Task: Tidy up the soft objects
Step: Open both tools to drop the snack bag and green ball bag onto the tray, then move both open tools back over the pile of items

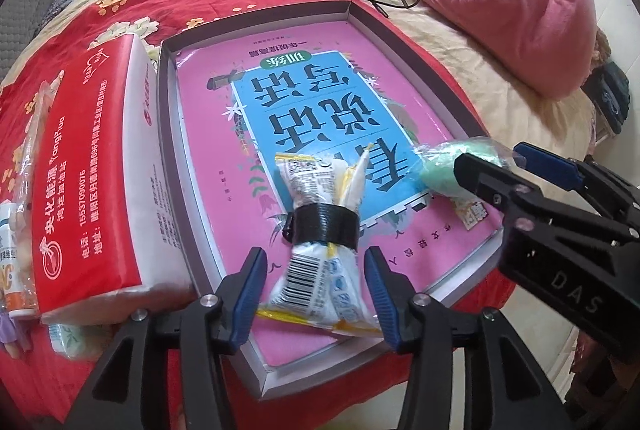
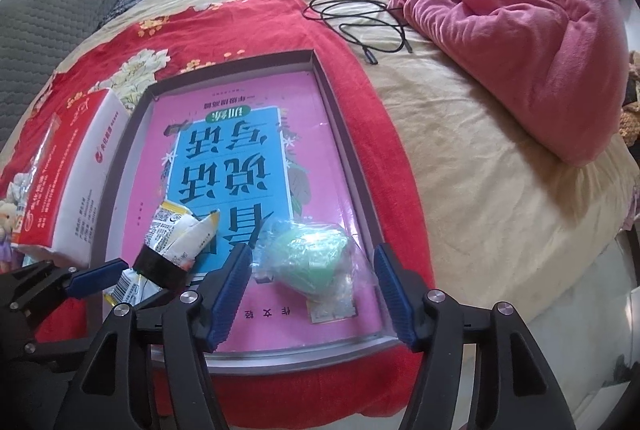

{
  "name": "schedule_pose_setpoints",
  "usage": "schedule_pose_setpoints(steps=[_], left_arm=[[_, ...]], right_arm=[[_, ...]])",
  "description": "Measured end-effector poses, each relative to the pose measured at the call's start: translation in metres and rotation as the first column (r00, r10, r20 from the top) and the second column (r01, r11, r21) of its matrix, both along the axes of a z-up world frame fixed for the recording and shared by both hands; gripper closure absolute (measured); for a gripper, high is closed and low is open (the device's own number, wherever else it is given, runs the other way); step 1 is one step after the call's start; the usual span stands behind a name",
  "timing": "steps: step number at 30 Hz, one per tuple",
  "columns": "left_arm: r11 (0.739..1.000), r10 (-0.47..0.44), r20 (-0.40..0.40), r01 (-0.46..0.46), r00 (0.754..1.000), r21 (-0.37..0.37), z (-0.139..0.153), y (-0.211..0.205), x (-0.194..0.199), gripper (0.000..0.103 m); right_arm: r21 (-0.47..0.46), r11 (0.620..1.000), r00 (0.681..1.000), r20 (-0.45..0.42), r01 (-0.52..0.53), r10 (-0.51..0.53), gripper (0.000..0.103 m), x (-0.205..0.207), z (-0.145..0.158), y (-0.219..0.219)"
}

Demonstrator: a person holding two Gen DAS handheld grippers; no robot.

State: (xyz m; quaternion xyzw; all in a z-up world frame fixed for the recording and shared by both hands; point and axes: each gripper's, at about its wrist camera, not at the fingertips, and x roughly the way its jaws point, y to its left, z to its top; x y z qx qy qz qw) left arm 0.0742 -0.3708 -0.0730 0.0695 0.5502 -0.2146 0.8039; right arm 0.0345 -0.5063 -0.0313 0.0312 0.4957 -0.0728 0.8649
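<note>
On a bed covered by a red floral cloth (image 2: 248, 25) lies a shallow grey tray (image 2: 362, 185), and flat within it a pink and blue book (image 2: 224, 157); at the tray's near end sit two soft things side by side; to the left, a bundle of white and yellow packets (image 1: 316, 230) cinched at the middle by a black band (image 1: 322, 228); to the right, a green soft object in clear wrap (image 2: 310, 258); the left gripper (image 1: 316, 290) stands with its blue pads spread either side of the bundle's near end, close to it but not visibly pressing; the right gripper (image 2: 314, 294) stands with fingers spread wide about the green object, gaps showing on both sides; just left of the tray rests a red and white tissue pack (image 1: 92, 165); further away, a black cable (image 2: 356, 17) lies coiled on the beige sheet, near a rumpled pink blanket (image 2: 520, 17)
</note>
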Motion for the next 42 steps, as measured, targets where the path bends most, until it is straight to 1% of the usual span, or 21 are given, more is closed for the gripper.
schedule_pose_setpoints(steps=[4,8,13,19,26,31,32,33,42], left_arm=[[1.0,0.0,-0.002,0.0,1.0,0.004,0.001,0.0,-0.001,0.046],[1.0,-0.004,-0.003,0.004,1.0,-0.01,0.004,0.001,-0.002,0.041],[0.999,-0.024,0.009,0.024,1.0,-0.048,0.012,0.0,-0.006,0.036],[0.998,-0.025,0.023,0.026,0.999,-0.061,0.023,0.001,-0.012,0.035],[0.997,-0.015,0.048,0.018,0.999,-0.073,0.042,0.009,-0.022,0.034],[0.997,0.003,0.068,0.003,0.998,-0.082,0.059,0.022,-0.027,0.033],[0.996,0.005,0.072,0.001,0.997,-0.084,0.061,0.025,-0.027,0.033],[0.996,0.011,0.08,-0.004,0.997,-0.085,0.065,0.029,-0.027,0.033],[0.995,0.069,0.095,-0.062,0.993,-0.079,0.077,0.06,-0.026,0.031]], right_arm=[[-0.009,1.0,1.0,0.01,0.006,-0.006,0.037,-0.001,0.006,-0.001],[-0.023,1.0,1.0,0.012,0.007,-0.006,0.037,-0.001,0.009,-0.001],[-0.031,0.999,1.0,0.021,0.011,-0.01,0.034,0.0,0.014,-0.001],[-0.038,0.999,0.999,0.03,0.012,-0.01,0.034,-0.002,0.02,0.0],[-0.051,0.999,0.999,0.047,0.017,-0.015,0.033,-0.005,0.032,0.002],[-0.065,0.998,0.998,0.056,0.013,-0.01,0.032,-0.008,0.041,0.006],[-0.067,0.998,0.998,0.061,0.013,-0.009,0.029,-0.009,0.043,0.007],[-0.069,0.998,0.998,0.067,0.013,-0.009,0.028,-0.009,0.045,0.008],[-0.086,0.996,0.996,0.094,-0.003,0.011,0.028,-0.012,0.059,0.03]])
